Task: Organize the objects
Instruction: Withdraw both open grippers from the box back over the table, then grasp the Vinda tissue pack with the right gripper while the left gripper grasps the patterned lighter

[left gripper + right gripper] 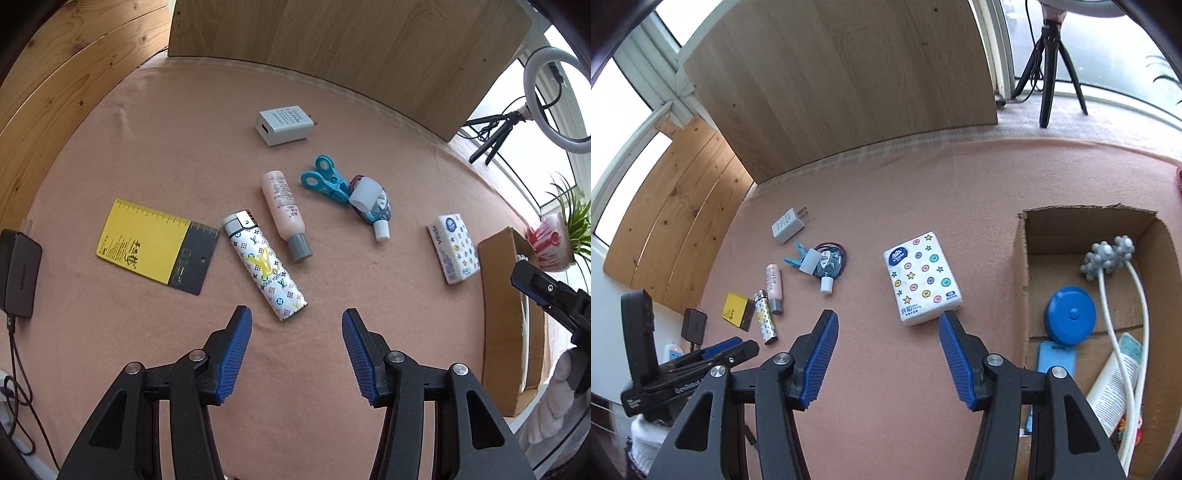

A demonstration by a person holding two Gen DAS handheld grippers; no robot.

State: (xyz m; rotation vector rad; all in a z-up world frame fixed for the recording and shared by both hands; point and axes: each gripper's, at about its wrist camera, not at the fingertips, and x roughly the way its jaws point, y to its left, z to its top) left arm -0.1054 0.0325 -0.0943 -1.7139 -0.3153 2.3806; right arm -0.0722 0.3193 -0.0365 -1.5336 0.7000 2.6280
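Pink cloth (155, 122) covers the table, wood panels behind. Left gripper (296, 325) hangs with jaws apart, nothing between them; a lighter (264, 266) lies just beyond at 12 o'clock, a pink bottle (284, 214) beside it, a yellow card (155, 245) at 10, a charger (282, 125) far at 12. Right gripper (888, 326) is likewise parted and empty, a tissue pack (921, 282) just ahead by its right finger, a cardboard box (1021, 280) at 3 o'clock.

Black tongs (296, 321), ribbed blue pads (820, 360)
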